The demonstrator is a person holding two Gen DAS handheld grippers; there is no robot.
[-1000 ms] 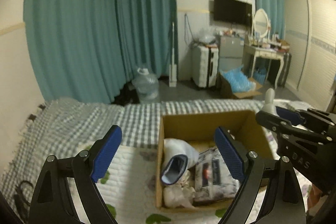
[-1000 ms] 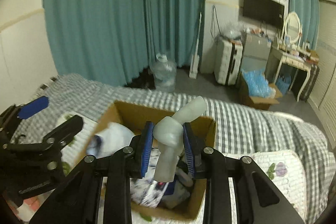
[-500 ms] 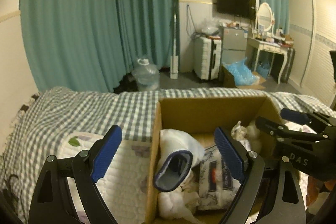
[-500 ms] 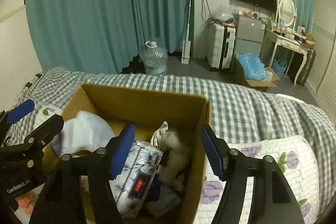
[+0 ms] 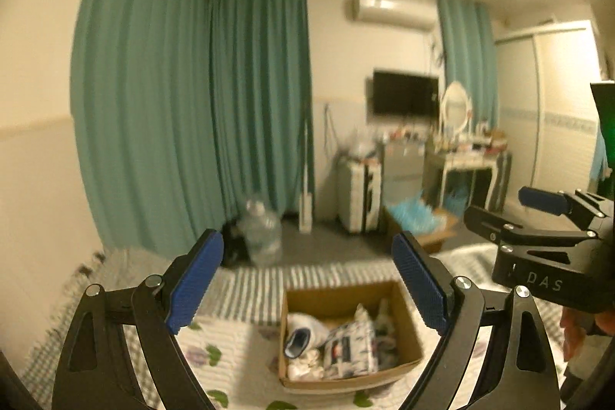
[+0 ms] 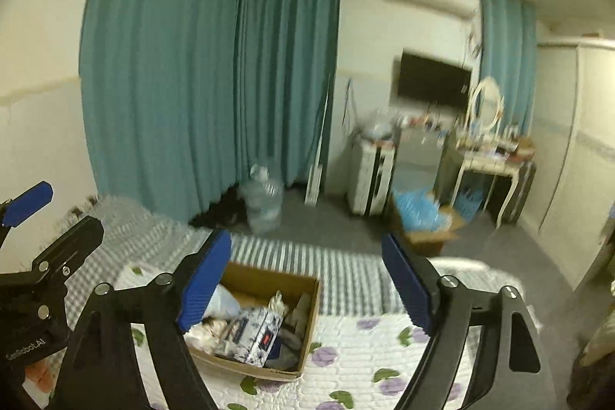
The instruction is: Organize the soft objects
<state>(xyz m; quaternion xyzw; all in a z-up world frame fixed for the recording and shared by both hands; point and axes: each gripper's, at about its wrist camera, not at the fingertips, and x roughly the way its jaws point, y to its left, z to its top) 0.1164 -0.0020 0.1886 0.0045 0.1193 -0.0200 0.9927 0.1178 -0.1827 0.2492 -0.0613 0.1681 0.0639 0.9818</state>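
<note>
Both tools are held high above the cardboard box [image 5: 408, 341], nothing gripped: the left gripper [image 5: 309, 286] is spread wide, the right gripper [image 6: 306, 282] likewise. Soft objects are seen packed inside the box – a white sock [image 5: 303, 328], a floral pouch [image 6: 251, 335] beside it

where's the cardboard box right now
In both wrist views the cardboard box sits low on the flowered quilt, below the open left tongs and right tongs.
</note>
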